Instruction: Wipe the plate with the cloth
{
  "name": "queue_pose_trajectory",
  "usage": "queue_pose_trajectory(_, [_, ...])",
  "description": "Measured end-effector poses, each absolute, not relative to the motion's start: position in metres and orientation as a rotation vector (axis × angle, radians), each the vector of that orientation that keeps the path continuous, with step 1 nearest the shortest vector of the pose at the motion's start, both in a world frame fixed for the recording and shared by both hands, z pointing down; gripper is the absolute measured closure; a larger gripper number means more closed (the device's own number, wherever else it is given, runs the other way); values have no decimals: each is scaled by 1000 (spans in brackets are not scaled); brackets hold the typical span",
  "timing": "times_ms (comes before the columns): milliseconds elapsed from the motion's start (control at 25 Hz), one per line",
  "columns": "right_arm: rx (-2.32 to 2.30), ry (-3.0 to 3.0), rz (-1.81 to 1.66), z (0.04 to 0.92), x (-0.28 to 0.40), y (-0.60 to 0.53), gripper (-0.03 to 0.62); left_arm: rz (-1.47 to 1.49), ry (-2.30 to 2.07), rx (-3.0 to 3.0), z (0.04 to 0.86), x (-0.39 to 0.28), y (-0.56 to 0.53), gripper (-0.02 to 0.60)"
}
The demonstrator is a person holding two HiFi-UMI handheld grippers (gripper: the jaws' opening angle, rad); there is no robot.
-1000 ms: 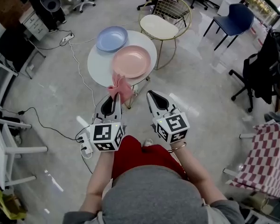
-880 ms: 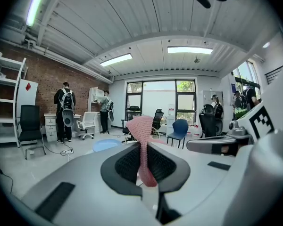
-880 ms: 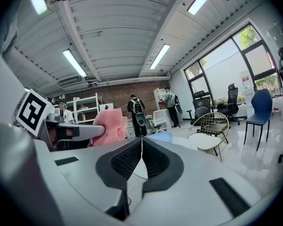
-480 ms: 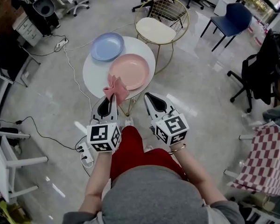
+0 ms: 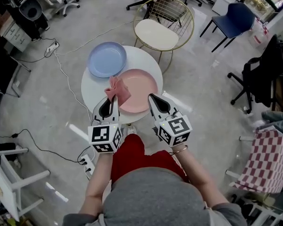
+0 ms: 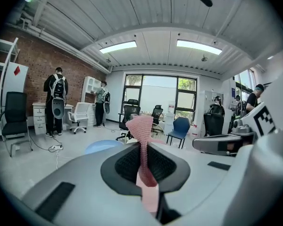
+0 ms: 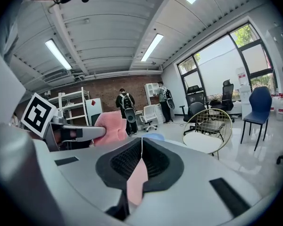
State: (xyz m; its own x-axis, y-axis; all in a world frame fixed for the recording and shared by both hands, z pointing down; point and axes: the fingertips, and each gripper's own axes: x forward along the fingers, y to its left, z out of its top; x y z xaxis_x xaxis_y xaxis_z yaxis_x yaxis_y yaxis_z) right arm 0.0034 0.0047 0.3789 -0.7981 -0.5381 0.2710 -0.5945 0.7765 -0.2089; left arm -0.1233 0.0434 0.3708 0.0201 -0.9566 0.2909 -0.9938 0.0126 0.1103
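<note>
Filling the frame's upper centre, a white desk (image 5: 92,86) bears pink plate (image 5: 142,84) and blue plate (image 5: 107,59) — left gripper (image 5: 109,100) fingers clamp the cloth (image 5: 118,89), right gripper (image 5: 153,98) fingers closed, empty.

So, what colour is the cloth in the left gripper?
Pink. The cloth shows best in the left gripper view.

- Plate (image 5: 142,89): round, pale pink and shallow with a raised rim. It lies flat, right way up, on the near right part of the round white tabletop (image 5: 90,84).
- Cloth (image 5: 118,89): pink, knitted and bunched. The left claw (image 5: 111,99) is closed on its lower fold, and its crumpled end sticks out past the tips over the tabletop's near middle. Whether it touches the tabletop cannot be told.
</note>
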Motion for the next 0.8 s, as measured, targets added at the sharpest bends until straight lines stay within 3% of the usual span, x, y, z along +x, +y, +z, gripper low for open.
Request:
queue_pose_trajectory(400, [1000,-2675,481,401,-31,-43,565,253,-1863,2038,401,-156,-14,554])
queue_pose_trajectory(800, [1033,-2587,563,441,-7,-77,565,373,-1759,2012,447,-145,-49,554])
